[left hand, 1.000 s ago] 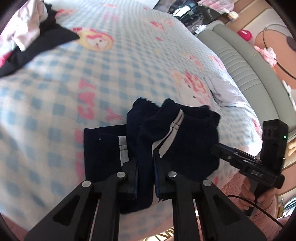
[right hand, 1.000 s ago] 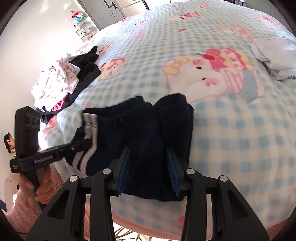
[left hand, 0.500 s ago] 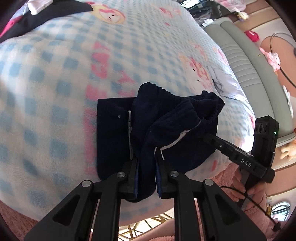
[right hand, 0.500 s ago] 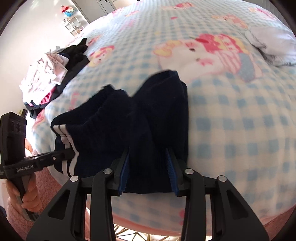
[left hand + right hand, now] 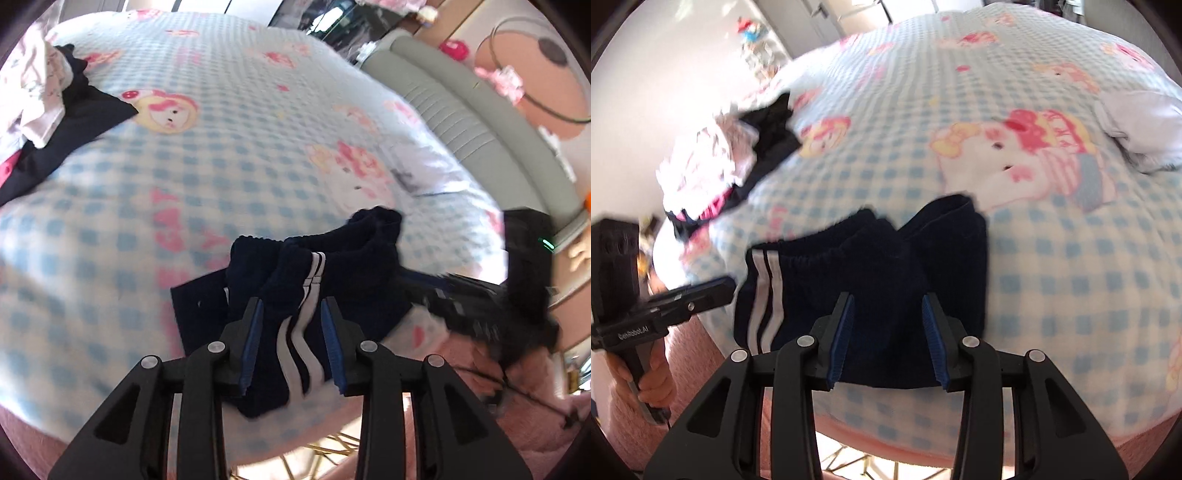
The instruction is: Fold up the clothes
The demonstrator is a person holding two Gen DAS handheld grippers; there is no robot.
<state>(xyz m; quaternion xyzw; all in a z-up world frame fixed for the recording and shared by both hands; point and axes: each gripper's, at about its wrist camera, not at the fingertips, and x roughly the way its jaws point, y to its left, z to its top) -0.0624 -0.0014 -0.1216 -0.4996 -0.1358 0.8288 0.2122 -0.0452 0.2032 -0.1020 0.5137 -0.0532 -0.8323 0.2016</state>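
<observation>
Dark navy shorts with white side stripes [image 5: 314, 295] lie bunched near the front edge of the bed. In the left wrist view my left gripper [image 5: 291, 306] stands open, its blue pads either side of the striped part. In the right wrist view the same shorts [image 5: 871, 273] lie folded over, and my right gripper [image 5: 888, 301] is open around their near edge. The left gripper also shows at the left of the right wrist view [image 5: 701, 293], and the right gripper shows blurred at the right of the left wrist view [image 5: 454, 291].
The bed has a blue-and-white checked blanket with pink cartoon prints [image 5: 207, 147]. A pile of white, pink and dark clothes [image 5: 731, 162] lies at its far left. A folded white garment [image 5: 1137, 125] lies at the right. A grey padded headboard [image 5: 480, 110] runs along the right.
Both grippers have opened and let go of the shorts, which now rest on the bed. The left gripper has pulled back and tilted up; the shorts lie lower and flatter.
</observation>
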